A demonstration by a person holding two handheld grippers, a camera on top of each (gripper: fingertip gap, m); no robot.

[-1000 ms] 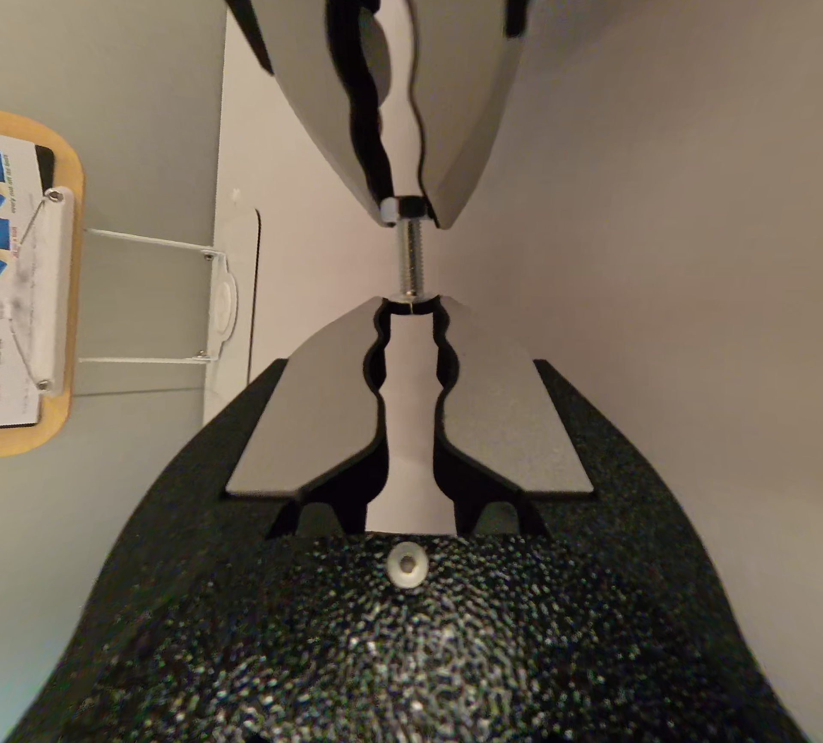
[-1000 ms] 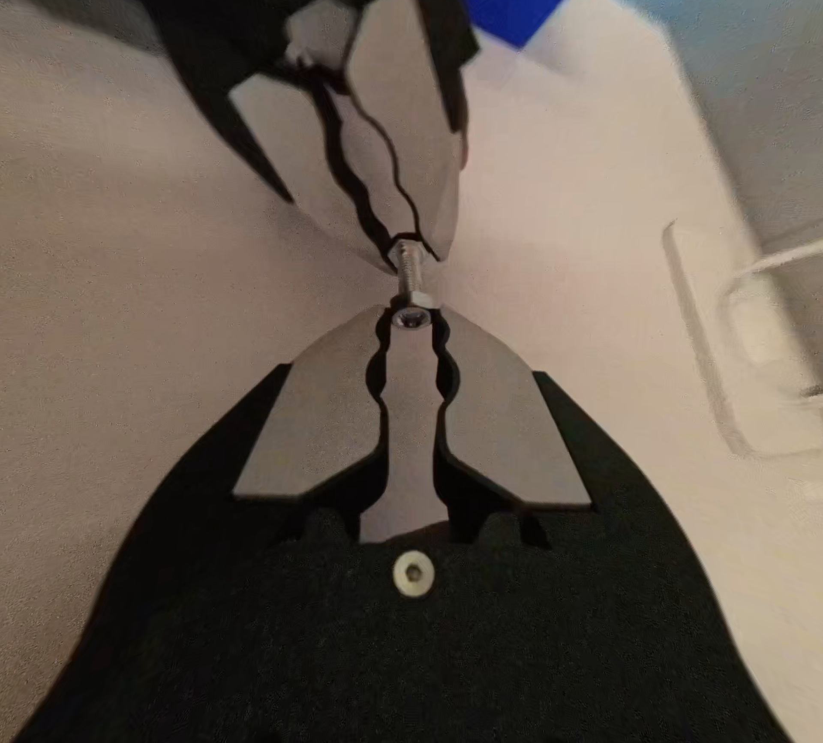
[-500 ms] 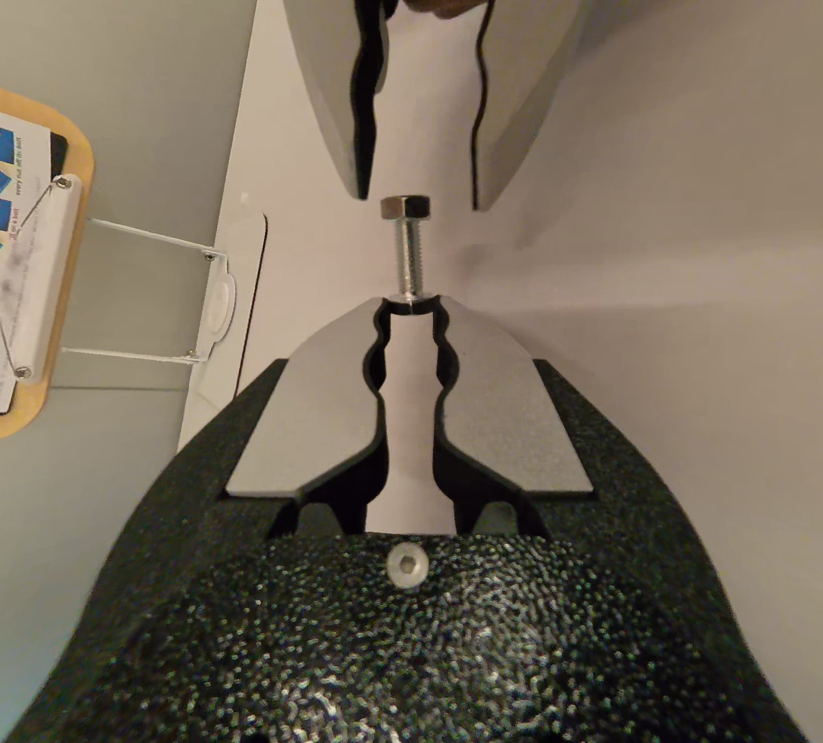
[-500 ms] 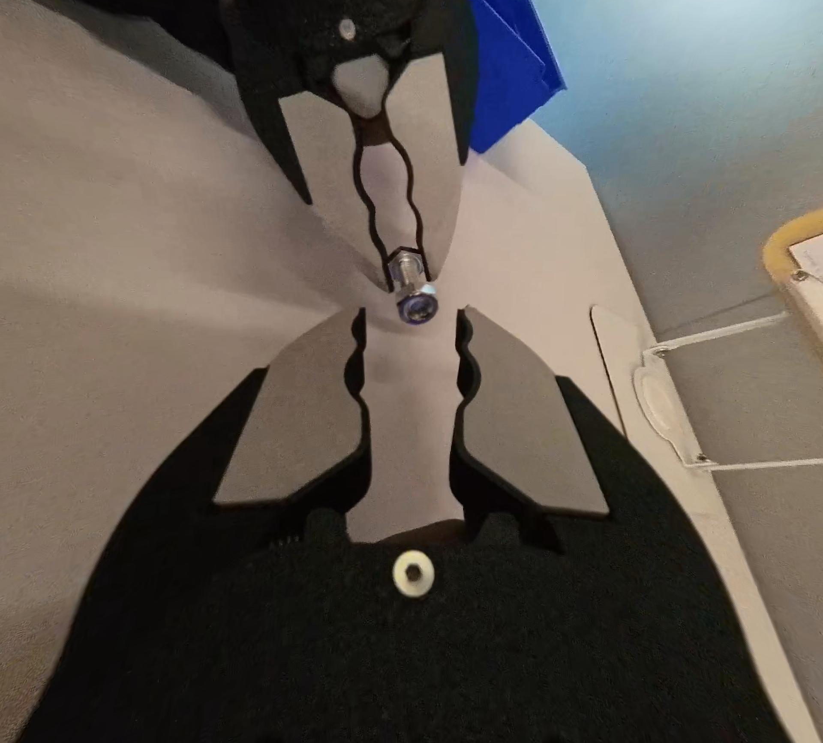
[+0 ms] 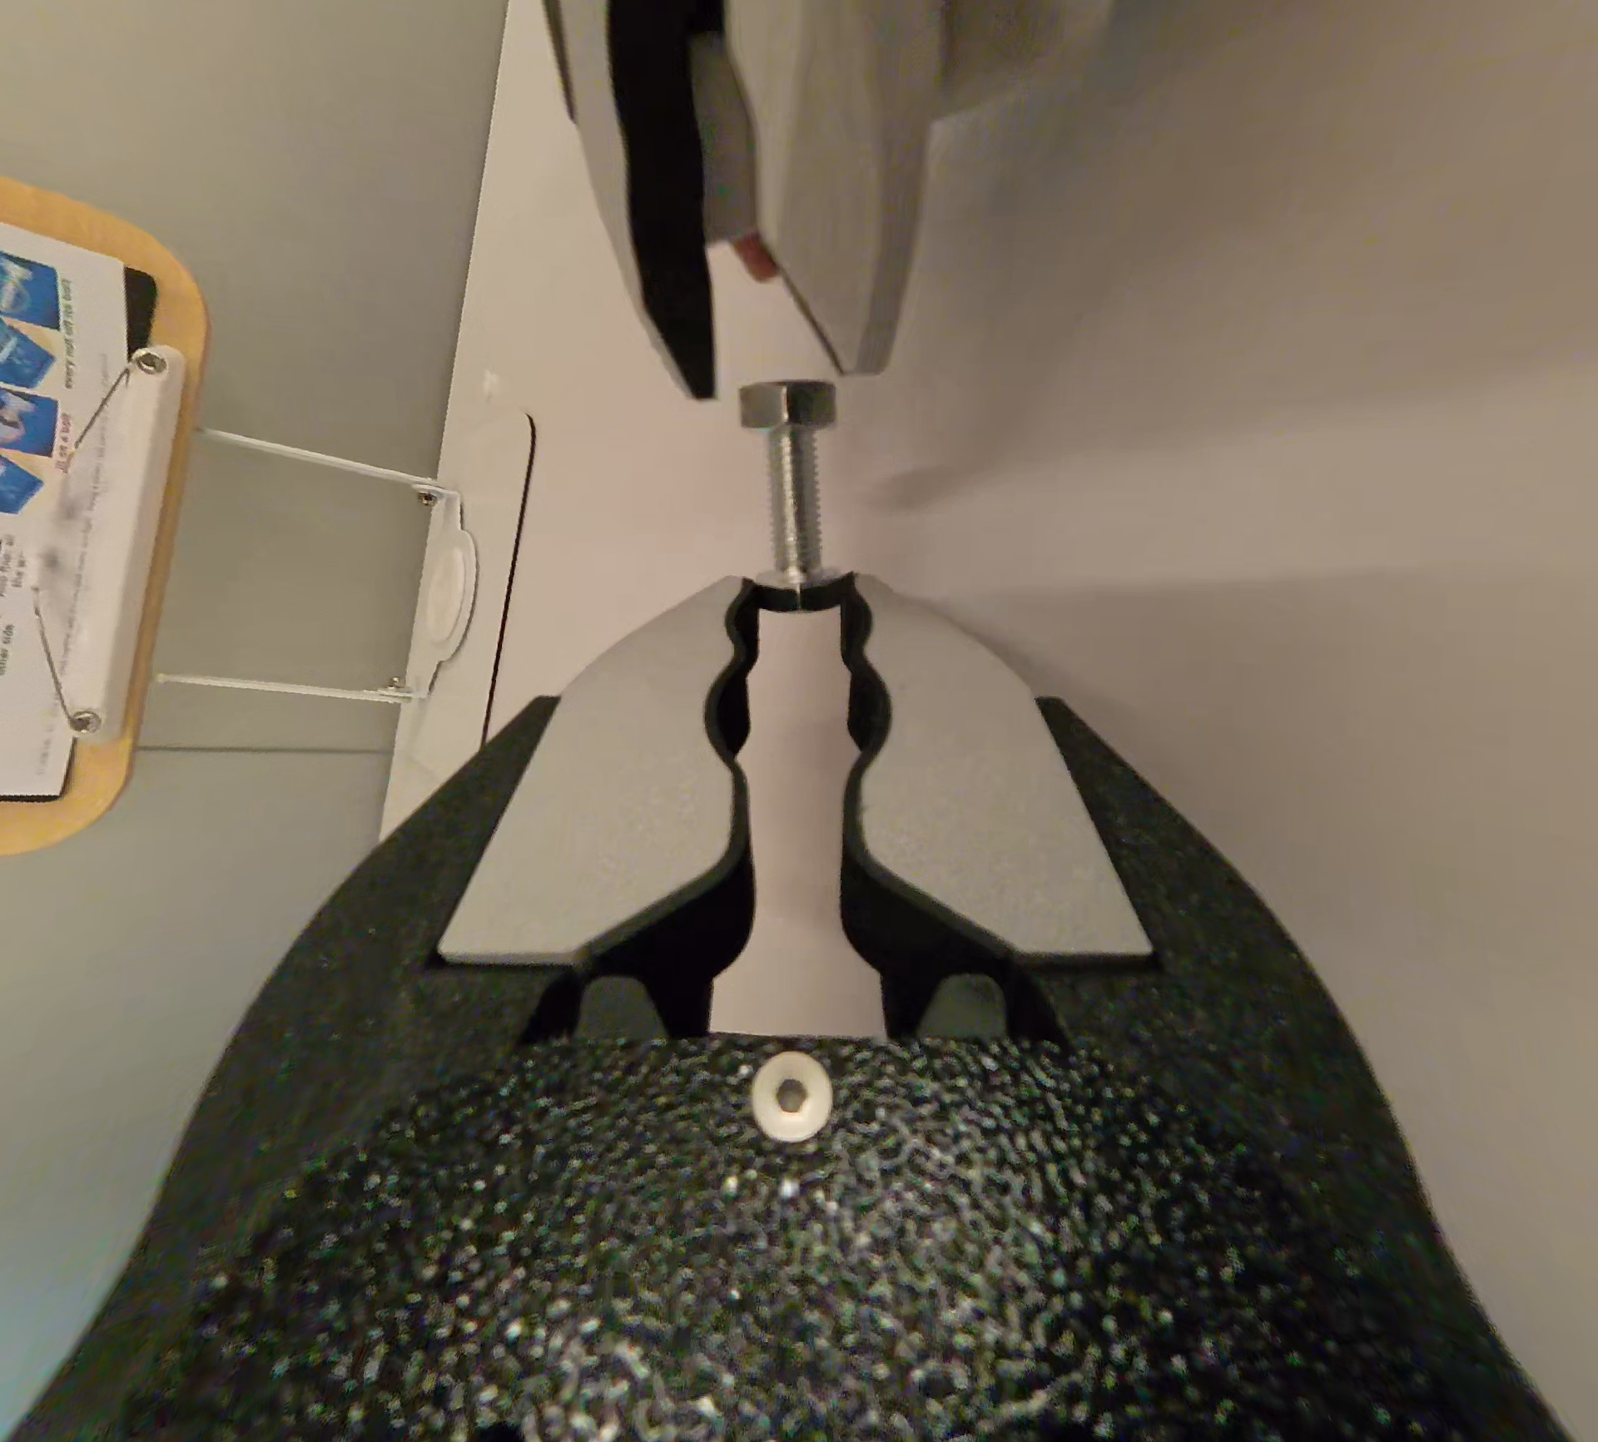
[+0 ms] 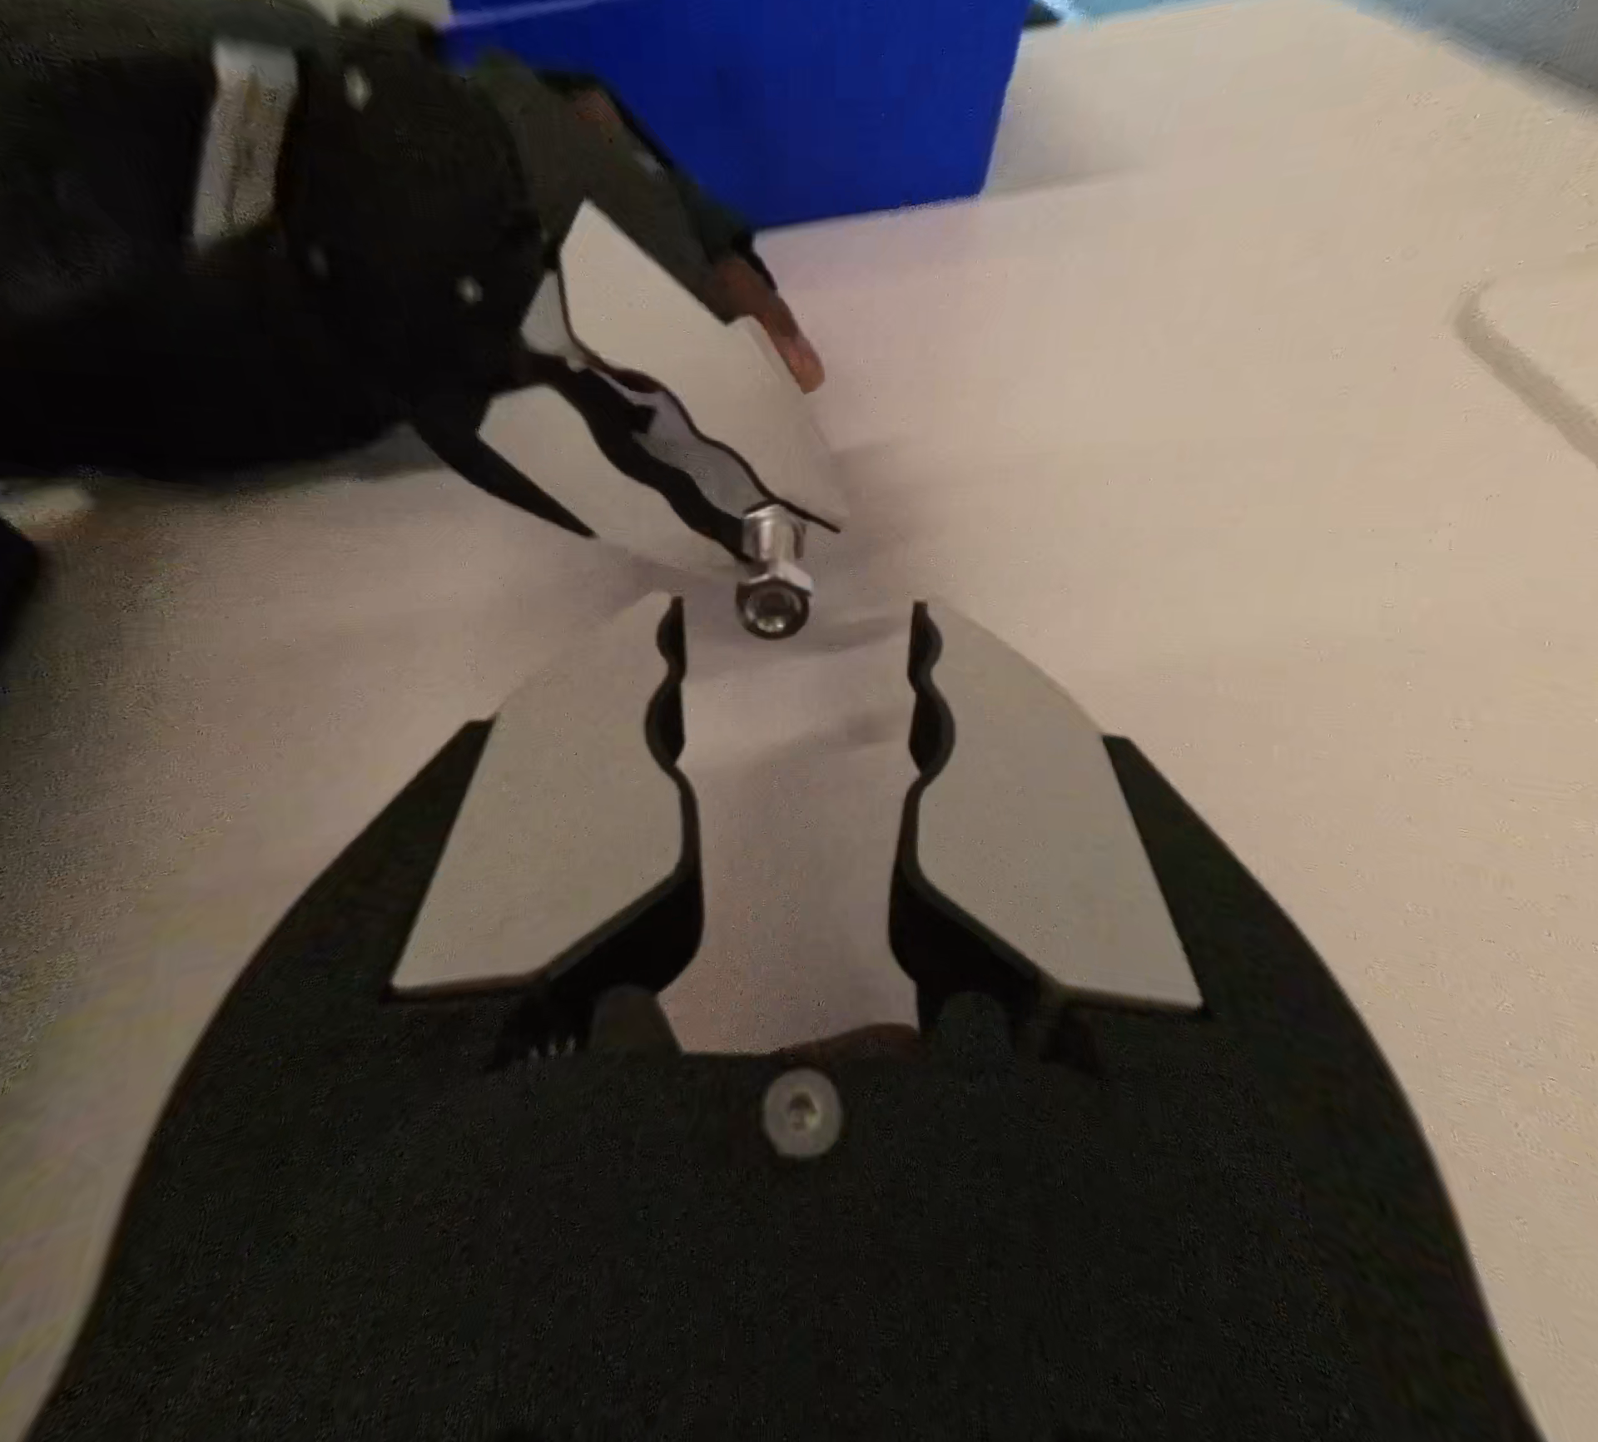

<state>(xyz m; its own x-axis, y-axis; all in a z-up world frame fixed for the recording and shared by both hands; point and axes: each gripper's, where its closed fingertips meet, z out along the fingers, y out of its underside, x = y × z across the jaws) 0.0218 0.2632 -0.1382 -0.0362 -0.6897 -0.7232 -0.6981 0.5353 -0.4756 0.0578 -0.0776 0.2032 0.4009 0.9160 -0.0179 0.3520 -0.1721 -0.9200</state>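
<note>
Left hand-held gripper (image 5: pixel 797 595): grey matte finger plates with wavy black inner edges on a pebbled black body, tips pinched on the nut end of a bolt.
Bolt (image 5: pixel 794 510): bright steel, threaded shank, hexagonal head (image 5: pixel 787 406); held above the counter, long axis in line with the left fingers, head pointing away from them toward the right hand-held gripper.
Right hand-held gripper (image 6: pixel 795 609): same grey plates and black body, fingers spread wide (pressing on nothing), the bolt head (image 6: pixel 772 605) just ahead of the gap between its tips.
Counter (image 6: pixel 1211 449): pale, smooth, matte.
Bin (image 6: pixel 735 43): blue plastic, box-shaped with an inner divider, at the far side of the counter.
Board (image 5: pixel 164 536): rounded wooden board bearing a printed sheet, on a white wire stand off the counter's edge.
</note>
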